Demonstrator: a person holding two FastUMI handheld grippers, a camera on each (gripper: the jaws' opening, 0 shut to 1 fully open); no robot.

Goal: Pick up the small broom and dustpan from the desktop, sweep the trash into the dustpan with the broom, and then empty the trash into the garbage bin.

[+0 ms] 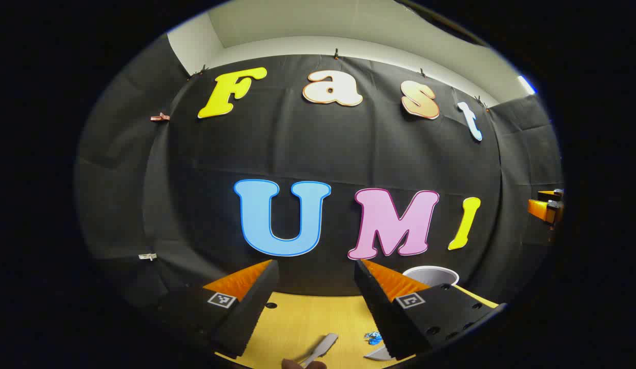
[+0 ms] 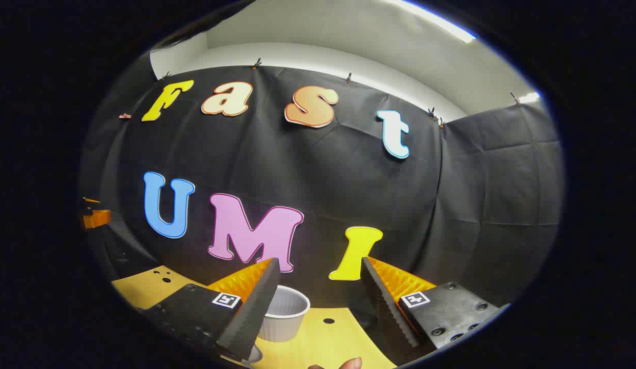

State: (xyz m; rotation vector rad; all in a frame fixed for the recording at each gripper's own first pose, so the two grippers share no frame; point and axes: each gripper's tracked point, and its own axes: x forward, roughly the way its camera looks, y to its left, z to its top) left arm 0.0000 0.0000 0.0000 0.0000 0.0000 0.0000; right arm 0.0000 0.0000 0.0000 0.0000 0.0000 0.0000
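Pickup had not yet begun, judging by the scene: both grippers were raised and tilted toward the wall. The left gripper, jaws wide and empty, had the bin ahead-right; the broom handle and trash lay below. The right gripper was equally spread and empty. Next, each must drop toward the desktop.

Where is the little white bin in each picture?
Left gripper view: the white bin peeks out low and right of centre, just behind the right-hand finger.
Right gripper view: it stands low and left of centre on the yellow desktop, beside the left-hand finger.
Shared landmark: the small dark hole in the desktop.
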